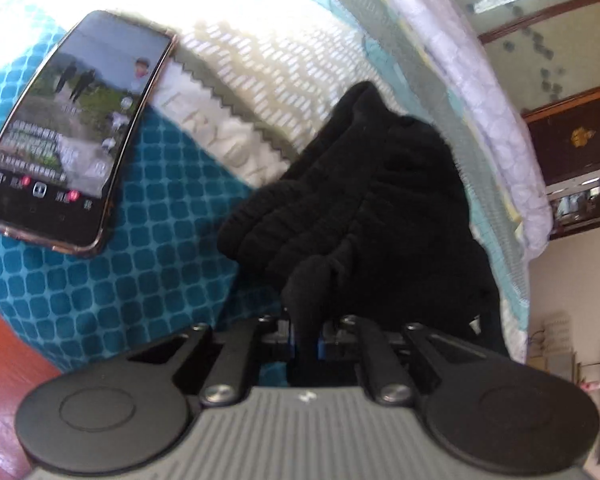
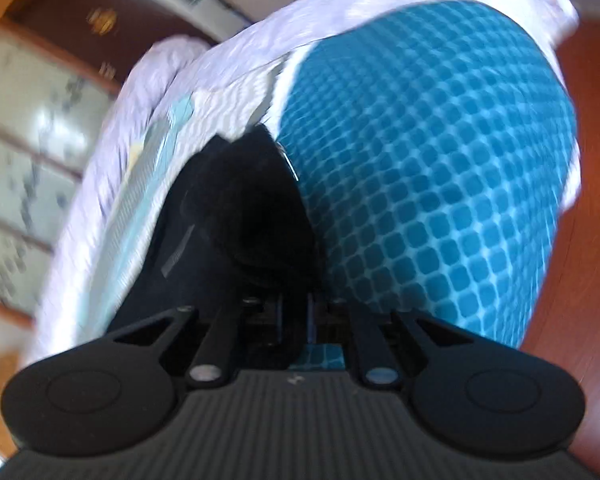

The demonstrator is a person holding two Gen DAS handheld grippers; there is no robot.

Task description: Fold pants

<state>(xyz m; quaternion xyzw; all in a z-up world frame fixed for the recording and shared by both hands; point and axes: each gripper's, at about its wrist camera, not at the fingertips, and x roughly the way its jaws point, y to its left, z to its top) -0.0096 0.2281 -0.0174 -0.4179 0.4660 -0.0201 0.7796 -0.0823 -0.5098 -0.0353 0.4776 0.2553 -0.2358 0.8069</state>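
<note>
Black pants [image 1: 364, 208] lie bunched in ridged folds over the teal chequered bed cover [image 1: 132, 280]. In the left wrist view a pinch of the black cloth runs straight down into my left gripper [image 1: 309, 340], which is shut on it. The right wrist view is blurred; the same dark pants [image 2: 236, 216] hang from my right gripper [image 2: 296, 332], whose jaws stand close together with cloth between them. A pale label shows on the cloth near that gripper.
A smartphone [image 1: 72, 132] with a lit screen lies on the bed cover left of the pants. A white patterned pillow or blanket [image 1: 260, 60] lies behind them, and lilac bedding [image 1: 492, 120] runs along the bed's far edge. Red-brown wooden floor [image 2: 580, 240] borders the bed.
</note>
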